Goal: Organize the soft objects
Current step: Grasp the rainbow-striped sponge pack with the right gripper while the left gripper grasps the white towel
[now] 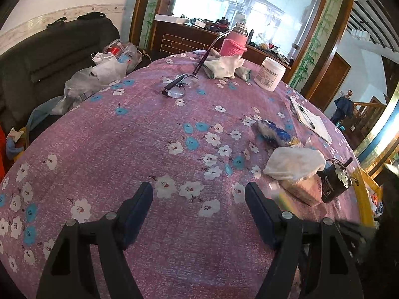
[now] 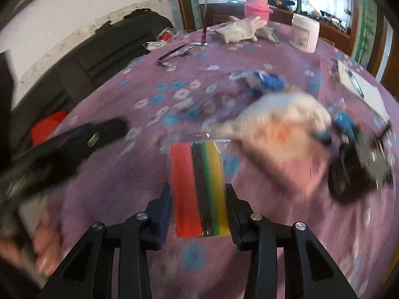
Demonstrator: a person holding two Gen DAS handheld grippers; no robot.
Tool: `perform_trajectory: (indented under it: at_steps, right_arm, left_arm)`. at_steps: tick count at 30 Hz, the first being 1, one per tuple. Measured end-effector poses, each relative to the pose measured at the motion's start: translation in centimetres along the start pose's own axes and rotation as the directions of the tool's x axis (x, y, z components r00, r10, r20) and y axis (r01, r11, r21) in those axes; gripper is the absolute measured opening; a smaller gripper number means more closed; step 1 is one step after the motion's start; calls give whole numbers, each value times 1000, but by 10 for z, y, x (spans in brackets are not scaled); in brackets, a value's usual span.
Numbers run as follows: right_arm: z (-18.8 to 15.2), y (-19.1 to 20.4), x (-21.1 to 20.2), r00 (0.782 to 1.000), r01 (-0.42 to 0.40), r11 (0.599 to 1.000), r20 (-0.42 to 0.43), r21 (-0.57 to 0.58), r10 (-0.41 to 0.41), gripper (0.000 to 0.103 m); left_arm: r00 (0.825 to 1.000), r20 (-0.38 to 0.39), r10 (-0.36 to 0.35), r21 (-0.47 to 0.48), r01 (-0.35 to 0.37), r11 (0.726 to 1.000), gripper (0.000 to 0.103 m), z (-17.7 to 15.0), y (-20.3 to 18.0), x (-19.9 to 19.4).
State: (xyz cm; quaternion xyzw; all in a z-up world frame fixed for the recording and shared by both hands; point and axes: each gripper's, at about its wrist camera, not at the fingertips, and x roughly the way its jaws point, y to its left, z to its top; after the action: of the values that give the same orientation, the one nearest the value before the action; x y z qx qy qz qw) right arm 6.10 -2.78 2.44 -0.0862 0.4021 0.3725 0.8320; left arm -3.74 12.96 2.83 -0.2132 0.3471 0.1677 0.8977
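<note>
On the tabletop (image 2: 124, 199) lies a flat clear packet of coloured soft strips (image 2: 199, 189), between the right tool's (image 2: 198, 196) narrowed jaws, pads at its long edges. Likely light, floppy, slippery; grip mid-length. Left tool (image 1: 199, 199) gapes empty.

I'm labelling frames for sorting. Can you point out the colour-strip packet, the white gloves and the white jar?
colour-strip packet (image 2: 199, 189): right wrist view, on its dark middle strip.
white gloves (image 1: 224, 66): left wrist view, on the palm of the top glove.
white jar (image 1: 270, 74): left wrist view, on its label.
</note>
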Motion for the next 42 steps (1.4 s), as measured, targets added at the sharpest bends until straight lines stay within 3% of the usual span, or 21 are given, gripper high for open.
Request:
perform_trajectory:
  at_steps: [3, 7, 10, 16, 20, 23, 25, 35, 38, 41, 42]
  right_arm:
    - [-23, -13, -31, 998, -34, 998, 57, 48, 31, 44]
    - [-46, -49, -70, 983, 21, 988, 178, 150, -48, 43]
    - [-64, -82, -85, 965, 17, 965, 249, 261, -84, 43]
    - [-79, -102, -95, 944, -108, 946, 330, 306, 2, 43]
    - [-78, -109, -97, 930, -180, 932, 363, 314, 58, 43]
    - [-81, -108, -100, 926, -186, 929, 374, 320, 56, 43]
    - [-81, -106, -104, 921, -175, 934, 386, 311, 44, 43]
    - [-83, -107, -107, 918, -176, 934, 393, 310, 42, 43]
    - [-83, -108, -107, 919, -177, 934, 393, 310, 44, 43]
    - [-83, -108, -107, 919, -178, 934, 391, 308, 46, 43]
    - [-83, -107, -106, 920, -179, 935, 390, 307, 48, 43]
  left_arm:
    - [1000, -4, -12, 25, 12, 1000, 76, -1, -4, 1]
    - [999, -6, -46, 77, 47, 996, 76, -4, -15, -2]
    - [996, -29, -79, 123, 82, 989, 76, -7, -25, -1]
    - [981, -140, -136, 161, 158, 974, 75, -9, -49, -5]
    - [974, -162, -155, 144, 179, 973, 75, 10, -67, -13]
    - [960, -210, -185, 120, 213, 970, 75, 29, -86, -6]
    - [943, -260, -208, 96, 239, 966, 75, 41, -102, 10]
    - [898, -402, -180, -6, 194, 981, 74, 52, -143, 107]
    - [900, -410, -149, 13, 169, 985, 25, 48, -147, 120]
    - [908, -394, -140, 33, 166, 986, 10, 45, -144, 124]
    - [907, -393, -150, 27, 175, 984, 9, 45, -142, 124]
